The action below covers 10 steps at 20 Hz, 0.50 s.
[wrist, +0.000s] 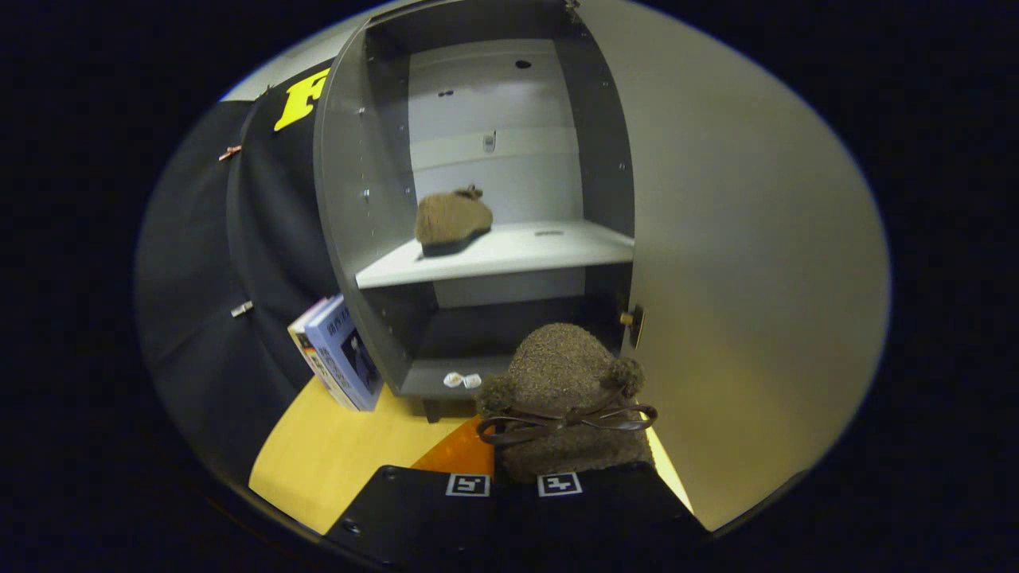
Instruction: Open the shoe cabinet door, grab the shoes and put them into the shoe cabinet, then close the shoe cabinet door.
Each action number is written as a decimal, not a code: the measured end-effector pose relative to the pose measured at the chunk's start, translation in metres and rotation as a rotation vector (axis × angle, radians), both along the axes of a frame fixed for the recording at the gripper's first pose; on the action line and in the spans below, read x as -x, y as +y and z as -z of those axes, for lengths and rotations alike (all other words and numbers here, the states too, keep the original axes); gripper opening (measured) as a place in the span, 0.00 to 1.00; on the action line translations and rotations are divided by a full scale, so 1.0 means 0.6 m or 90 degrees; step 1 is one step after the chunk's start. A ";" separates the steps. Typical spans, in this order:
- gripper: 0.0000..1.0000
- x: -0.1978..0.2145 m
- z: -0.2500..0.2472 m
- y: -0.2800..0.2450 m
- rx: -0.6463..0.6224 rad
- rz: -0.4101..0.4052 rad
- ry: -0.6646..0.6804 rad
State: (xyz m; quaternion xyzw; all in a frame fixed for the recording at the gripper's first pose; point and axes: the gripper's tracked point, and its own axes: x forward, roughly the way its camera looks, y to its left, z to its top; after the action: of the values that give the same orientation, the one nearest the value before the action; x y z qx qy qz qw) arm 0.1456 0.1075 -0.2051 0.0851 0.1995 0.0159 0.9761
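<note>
One fuzzy brown slipper with a dark ribbon bow (567, 398), pinched in my closed fingers (513, 484) — may snag the grey cabinet's white shelf (509, 253) edge, or nudge its shelved twin (452, 221).

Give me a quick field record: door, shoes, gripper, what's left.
cabinet door: swung open, right of the opening
shelf: one brown shoe on its left part
second shoe: held at the gripper, in front of the cabinet's lower opening, bow toward camera
gripper: fingers closed on the second shoe
books: leaning left of the cabinet
left: place second shoe, close door
</note>
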 end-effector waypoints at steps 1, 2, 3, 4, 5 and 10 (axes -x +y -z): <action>0.07 -0.003 -0.025 0.003 -0.016 -0.004 0.001; 0.07 -0.006 -0.054 0.005 -0.033 -0.004 -0.003; 0.07 -0.012 -0.079 0.003 -0.043 -0.004 -0.010; 0.07 -0.018 -0.107 0.000 -0.042 -0.002 -0.023; 0.07 -0.021 -0.134 -0.002 -0.036 -0.003 -0.034; 0.07 -0.045 -0.247 0.006 -0.007 -0.020 -0.077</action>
State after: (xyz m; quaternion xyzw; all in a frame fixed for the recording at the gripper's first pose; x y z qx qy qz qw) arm 0.1728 0.1111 -0.0568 0.0861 0.1412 0.0377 0.9855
